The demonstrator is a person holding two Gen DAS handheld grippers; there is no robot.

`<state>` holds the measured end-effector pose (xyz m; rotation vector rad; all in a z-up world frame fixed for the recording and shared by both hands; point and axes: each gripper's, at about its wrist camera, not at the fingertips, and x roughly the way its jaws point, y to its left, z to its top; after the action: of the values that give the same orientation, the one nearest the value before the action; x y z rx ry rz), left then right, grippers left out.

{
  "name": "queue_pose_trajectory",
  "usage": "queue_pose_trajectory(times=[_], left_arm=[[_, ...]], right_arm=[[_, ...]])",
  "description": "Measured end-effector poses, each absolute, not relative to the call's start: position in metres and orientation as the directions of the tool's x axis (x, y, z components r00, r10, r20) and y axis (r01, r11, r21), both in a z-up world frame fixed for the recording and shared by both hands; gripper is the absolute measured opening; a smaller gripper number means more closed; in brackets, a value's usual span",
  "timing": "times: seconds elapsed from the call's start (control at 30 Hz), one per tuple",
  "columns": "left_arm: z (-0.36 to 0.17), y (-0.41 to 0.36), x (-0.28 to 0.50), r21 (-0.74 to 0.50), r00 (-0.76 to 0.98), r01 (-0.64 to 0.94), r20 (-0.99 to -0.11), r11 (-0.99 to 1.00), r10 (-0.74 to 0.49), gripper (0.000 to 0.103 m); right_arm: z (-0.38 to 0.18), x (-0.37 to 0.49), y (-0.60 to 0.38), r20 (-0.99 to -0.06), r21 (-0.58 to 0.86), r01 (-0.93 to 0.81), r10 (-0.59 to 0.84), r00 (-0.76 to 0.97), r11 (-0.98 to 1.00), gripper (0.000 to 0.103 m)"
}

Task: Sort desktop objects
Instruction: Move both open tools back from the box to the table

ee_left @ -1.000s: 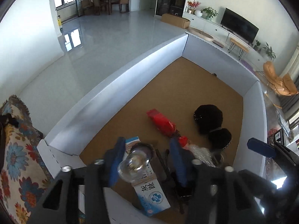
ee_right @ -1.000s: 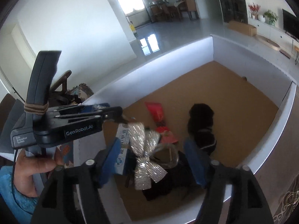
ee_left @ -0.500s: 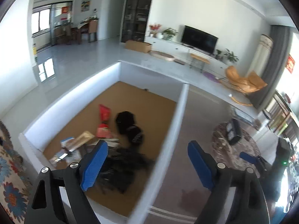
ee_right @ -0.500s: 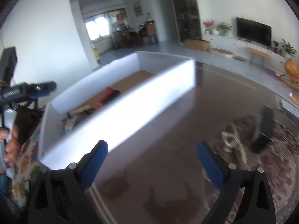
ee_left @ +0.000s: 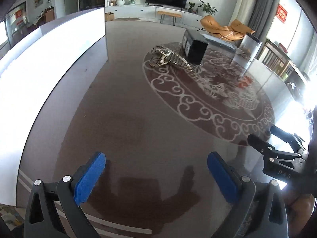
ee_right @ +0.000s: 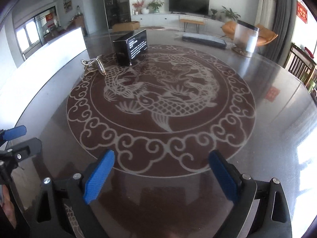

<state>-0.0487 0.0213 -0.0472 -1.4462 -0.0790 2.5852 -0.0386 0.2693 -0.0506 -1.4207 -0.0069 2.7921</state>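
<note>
My left gripper (ee_left: 156, 168) hangs over the dark glass table (ee_left: 126, 119), its jaws still opening and nothing between the blue pads. My right gripper (ee_right: 161, 170) is open and empty above the table's fish pattern (ee_right: 158, 99). A sparkly silver ornament (ee_right: 95, 67) lies next to a black carton (ee_right: 130, 47) at the far side; both the ornament (ee_left: 168, 58) and the carton (ee_left: 196, 49) also show in the left wrist view. The white sorting box (ee_left: 49, 59) stands to the left. Each gripper shows in the other's view, the right gripper (ee_left: 265, 136) and the left gripper (ee_right: 21, 138).
A clear plastic container (ee_right: 245, 37) stands at the table's far right, with a dark flat pad (ee_right: 204, 39) beside it. The white box wall (ee_right: 59, 45) borders the table on the left. Chairs and a TV cabinet lie beyond the table.
A second ago the left gripper held a light bulb and the right a silver bow over the white box. Both let go, opened wide and swung right, out over the glass table.
</note>
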Motion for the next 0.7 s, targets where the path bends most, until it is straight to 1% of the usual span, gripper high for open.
queue_pose_trajectory(times=[0.1, 0.13, 0.2, 0.4, 0.7], left_arm=[[-0.049, 0.004, -0.047, -0.188, -0.536, -0.056, -0.823, -0.981, 0.189, 0.103], [-0.050, 0.002, -0.046, -0.188, -0.548, -0.035, -0.818, -0.982, 0.176, 0.103], [-0.054, 0.000, -0.049, -0.177, -0.549, -0.010, -0.821, -0.984, 0.154, 0.103], [-0.058, 0.011, -0.052, -0.107, -0.547, -0.030, -0.830, -0.994, 0.106, 0.103], [-0.060, 0.009, -0.052, -0.096, -0.551, -0.026, -0.829, -0.995, 0.094, 0.103]], right_arm=[[-0.051, -0.047, 0.260, -0.808, -0.015, 0.014, 0.004, -0.589, -1.000, 0.100], [-0.053, -0.053, 0.257, -0.814, -0.019, 0.014, 0.007, -0.581, -1.000, 0.103], [-0.054, -0.062, 0.255, -0.814, -0.015, 0.004, 0.010, -0.581, -1.000, 0.103], [-0.057, -0.071, 0.255, -0.814, -0.015, -0.016, 0.022, -0.581, -1.000, 0.103], [-0.057, -0.063, 0.256, -0.813, -0.011, 0.019, -0.002, -0.583, -1.000, 0.103]])
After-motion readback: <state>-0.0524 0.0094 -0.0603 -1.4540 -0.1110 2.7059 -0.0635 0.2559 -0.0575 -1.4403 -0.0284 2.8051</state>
